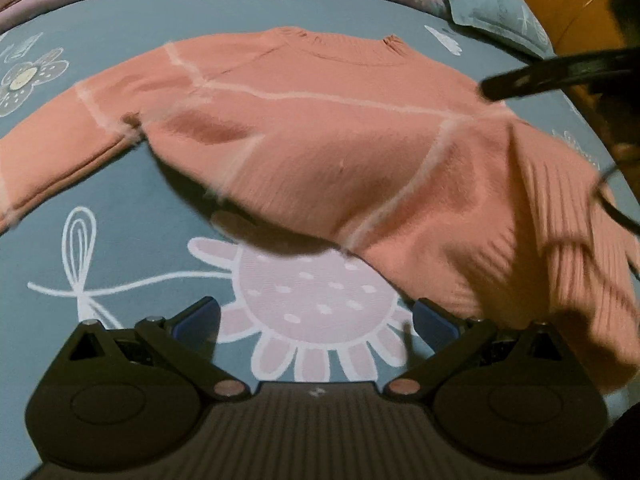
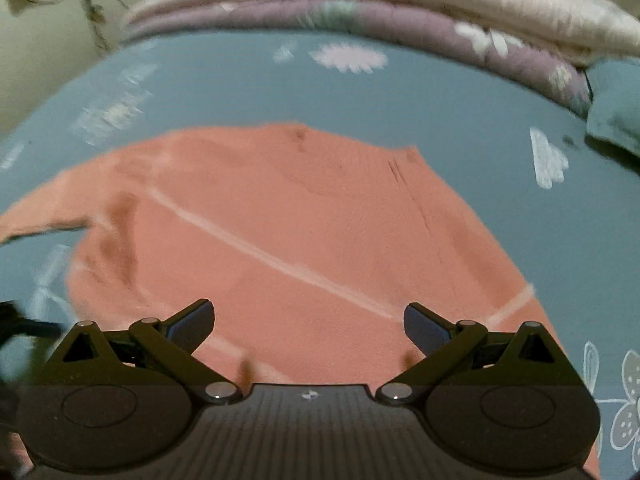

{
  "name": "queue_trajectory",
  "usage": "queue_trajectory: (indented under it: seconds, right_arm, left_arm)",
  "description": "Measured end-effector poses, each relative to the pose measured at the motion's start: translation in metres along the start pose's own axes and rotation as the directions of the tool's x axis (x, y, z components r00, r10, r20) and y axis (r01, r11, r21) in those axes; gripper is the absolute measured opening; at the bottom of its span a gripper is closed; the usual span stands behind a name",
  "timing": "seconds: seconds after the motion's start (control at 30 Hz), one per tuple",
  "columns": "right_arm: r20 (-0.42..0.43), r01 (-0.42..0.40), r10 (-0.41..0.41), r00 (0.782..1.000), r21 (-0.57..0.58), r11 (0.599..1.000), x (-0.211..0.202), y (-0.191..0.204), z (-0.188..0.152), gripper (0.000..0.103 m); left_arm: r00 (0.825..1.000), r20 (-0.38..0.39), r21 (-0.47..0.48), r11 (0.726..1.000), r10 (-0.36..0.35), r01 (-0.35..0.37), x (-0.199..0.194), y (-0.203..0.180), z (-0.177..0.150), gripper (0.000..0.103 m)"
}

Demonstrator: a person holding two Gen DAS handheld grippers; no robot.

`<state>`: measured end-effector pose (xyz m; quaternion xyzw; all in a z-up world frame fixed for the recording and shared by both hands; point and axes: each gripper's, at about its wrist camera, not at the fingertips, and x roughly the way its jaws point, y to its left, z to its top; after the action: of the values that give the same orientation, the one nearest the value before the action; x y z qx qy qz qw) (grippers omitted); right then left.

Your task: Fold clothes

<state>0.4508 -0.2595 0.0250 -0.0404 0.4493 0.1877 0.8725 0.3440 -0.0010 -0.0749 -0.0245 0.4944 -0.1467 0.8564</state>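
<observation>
Left gripper (image 1: pixel 316 320), black plastic linkage with blue-padded fingertips, is spread wide with nothing between the pads; under it sits the teal-blue bedsheet with white and pale-pink flower print (image 1: pixel 120 248), flat and smooth, a big dotted pink flower right between the fingers. Salmon-pink knit sweater with thin white stripe lines (image 1: pixel 320 140) lies on that sheet beyond the left gripper, collar at the far side, one sleeve stretched out flat to the left. Its ribbed hem edge on the right is raised off the sheet and draped in folds, throwing a dark shadow onto the print below (motion blur there, can't tell what is lifting it). Dark curved bar (image 1: pixel 560 72) crosses in from the right edge above the sweater; can't tell what it is. Right gripper (image 2: pixel 308 320), same black build, jaws also wide apart and empty, hovers right over the sweater body; the knit fills the gap between its pads, contact not clear. From that view the fabric reads as soft fuzzy knit with a diagonal white line across it. Folded lilac and cream floral quilt (image 2: pixel 360 12) is stacked along the far edge of the bed, with a teal pillow (image 2: pixel 616 96) at its right end.
</observation>
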Motion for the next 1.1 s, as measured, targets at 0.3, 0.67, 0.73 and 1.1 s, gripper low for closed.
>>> queue_trajectory:
  seconds: [0.3,0.67,0.73,1.1]
  right_arm:
    - [-0.093,-0.016,-0.008,0.996,-0.255,0.967,-0.022,0.103,-0.02,0.103]
    - [-0.116,0.164,-0.215,0.97,-0.343,0.925,-0.038,0.088,-0.049,0.103]
    - [-0.096,0.2,-0.239,0.966,-0.307,0.931,-0.041,0.071,-0.047,0.103]
    - [-0.028,0.253,-0.268,0.963,-0.245,0.936,-0.052,0.052,-0.068,0.103]
  left_arm:
    - [1.0,0.013,-0.019,0.999,0.028,-0.027,-0.014,0.005,-0.011,0.102]
    - [0.997,0.067,-0.05,0.998,0.026,-0.023,-0.045,0.01,-0.036,0.102]
    - [0.997,0.071,-0.034,0.999,0.017,-0.014,-0.047,0.005,-0.036,0.102]
    - [0.998,0.048,0.005,0.999,-0.034,0.034,-0.05,-0.017,-0.05,0.102]
